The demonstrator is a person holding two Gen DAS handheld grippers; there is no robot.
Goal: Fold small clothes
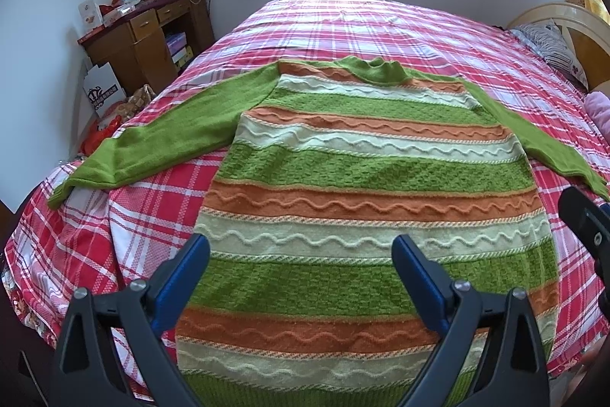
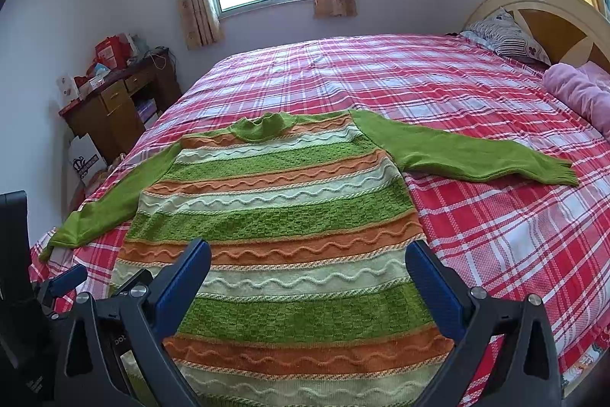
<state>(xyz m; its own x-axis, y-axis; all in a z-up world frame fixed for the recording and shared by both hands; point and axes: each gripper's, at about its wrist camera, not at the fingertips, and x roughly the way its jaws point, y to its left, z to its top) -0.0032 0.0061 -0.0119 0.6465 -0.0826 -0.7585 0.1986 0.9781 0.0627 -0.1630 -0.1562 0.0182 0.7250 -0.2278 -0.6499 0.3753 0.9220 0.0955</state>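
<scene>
You have open plaid bed (image 2: 476,94) beyond the sweater's (image 2: 282,216) collar and along both sleeves. Toward the headboard (image 2: 541,21) edge, a pink blanket (image 2: 579,90) and striped pillow (image 2: 507,39) block passage. Past the opposite edge stands a cluttered wooden desk (image 2: 110,102). Both tools hang spread above the hem.

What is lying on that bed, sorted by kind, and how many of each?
Striped sweater: 1
Patterned pillow: 1
Pink blanket: 1
Total: 3, all on the plaid bed. Both grippers, left and right, hang open above the sweater, holding nothing.
</scene>
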